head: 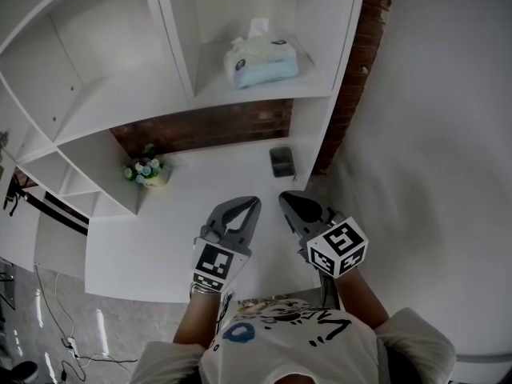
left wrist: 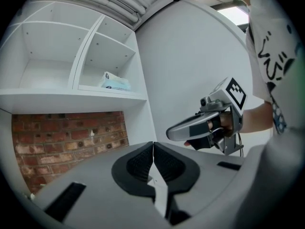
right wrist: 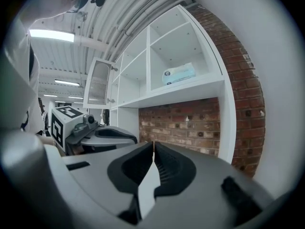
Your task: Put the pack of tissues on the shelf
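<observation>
The grey left gripper (head: 254, 202) has its 2 black ribbed jaws pressed together on nothing, and the grey right gripper (head: 285, 198) is likewise closed and empty. They hang side by side, low over the flat white counter (head: 160, 238), tips toward the red brick wall (head: 208, 126).

The soft pale blue-and-white pack of tissues (head: 262, 61) lies ahead of and above both, in the right-hand compartment of the white shelf (head: 264, 96). Its long axis runs roughly along the front edge. Neither gripper is clearly nearer.

The pack sits wholly on the board, near that edge, with room to the white divider (head: 176, 38) and the side panel (head: 346, 46). The placing looks done. A small dark box (head: 281, 161) and a little pot of flowers (head: 146, 170) stand on the counter, apart from both grippers.
</observation>
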A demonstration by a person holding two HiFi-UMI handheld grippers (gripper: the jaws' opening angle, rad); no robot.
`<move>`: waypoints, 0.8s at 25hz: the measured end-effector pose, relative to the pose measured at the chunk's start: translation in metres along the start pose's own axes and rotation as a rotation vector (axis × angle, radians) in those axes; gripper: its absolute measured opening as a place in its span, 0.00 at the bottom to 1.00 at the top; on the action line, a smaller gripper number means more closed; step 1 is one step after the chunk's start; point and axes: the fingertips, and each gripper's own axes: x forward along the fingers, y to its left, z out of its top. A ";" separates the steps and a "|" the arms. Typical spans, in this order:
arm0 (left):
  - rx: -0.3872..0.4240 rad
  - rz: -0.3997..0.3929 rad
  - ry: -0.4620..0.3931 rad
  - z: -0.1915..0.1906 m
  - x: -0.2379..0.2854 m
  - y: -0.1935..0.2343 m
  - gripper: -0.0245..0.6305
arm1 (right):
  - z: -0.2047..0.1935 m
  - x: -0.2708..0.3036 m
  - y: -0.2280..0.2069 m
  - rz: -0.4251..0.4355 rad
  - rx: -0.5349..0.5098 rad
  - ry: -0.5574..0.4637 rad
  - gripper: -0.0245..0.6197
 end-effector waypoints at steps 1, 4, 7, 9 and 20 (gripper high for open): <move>-0.006 -0.006 0.005 -0.003 -0.001 -0.003 0.07 | -0.002 -0.001 0.002 0.008 0.003 -0.001 0.09; -0.025 -0.020 0.020 -0.013 -0.004 -0.010 0.07 | -0.008 -0.007 0.009 0.032 0.016 -0.004 0.09; -0.049 -0.031 0.028 -0.020 -0.006 -0.016 0.07 | -0.013 -0.011 0.016 0.063 0.027 -0.009 0.09; -0.058 -0.044 0.030 -0.023 -0.005 -0.021 0.06 | -0.019 -0.013 0.019 0.079 0.036 -0.002 0.09; -0.109 -0.094 0.021 -0.035 -0.006 -0.034 0.06 | -0.040 -0.017 0.031 0.130 0.077 0.021 0.09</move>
